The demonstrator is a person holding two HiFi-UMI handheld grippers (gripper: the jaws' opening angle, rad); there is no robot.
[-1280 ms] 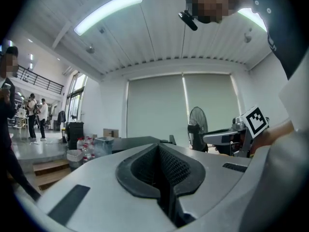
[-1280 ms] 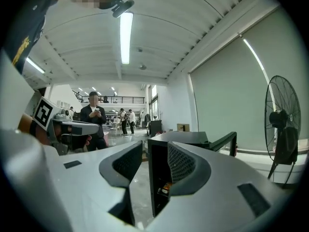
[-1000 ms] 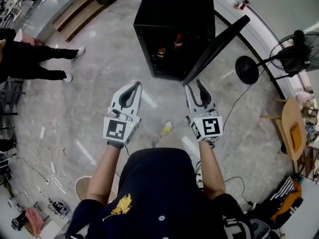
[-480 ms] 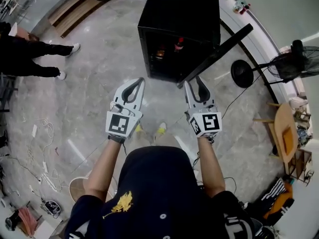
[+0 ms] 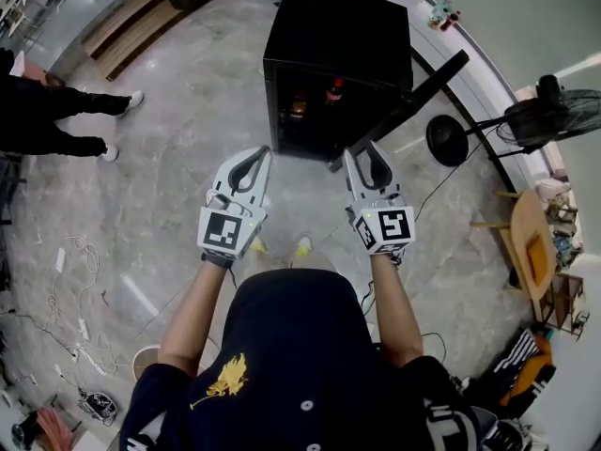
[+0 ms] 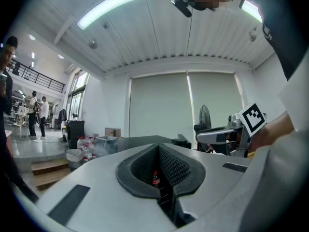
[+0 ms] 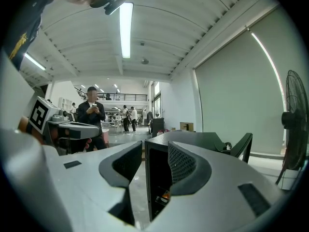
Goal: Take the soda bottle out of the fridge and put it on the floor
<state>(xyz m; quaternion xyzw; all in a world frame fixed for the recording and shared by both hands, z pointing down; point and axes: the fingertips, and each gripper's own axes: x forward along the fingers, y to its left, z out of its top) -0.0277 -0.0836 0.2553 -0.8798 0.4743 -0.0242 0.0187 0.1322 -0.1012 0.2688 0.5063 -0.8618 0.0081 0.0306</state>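
**Facing the open fridge, nothing gripped yet**

Finds the soda bottle (image 5: 334, 89) upright on a shelf inside the black fridge (image 5: 338, 36), red cap up, next to an amber item (image 5: 298, 107) too dim to name. Has the fridge door (image 5: 413, 87) swung wide to the right, evidently so the shelf can be reached straight from the front. Holds both arms out ahead at about equal height, forearms roughly parallel, wrists straight, marker cubes toward the body. Points the left hand-held gripper (image 5: 255, 156) level at the opening, tips touching, nothing between them. Carries the right hand-held gripper (image 5: 363, 155) level as well, jaws apart and empty, near the door's free end in the head view; judged the likelier one for the grasp, being ready to close. Well short of the bottle on both sides. Offers grey floor (image 5: 188, 120) before the fridge for the set-down.
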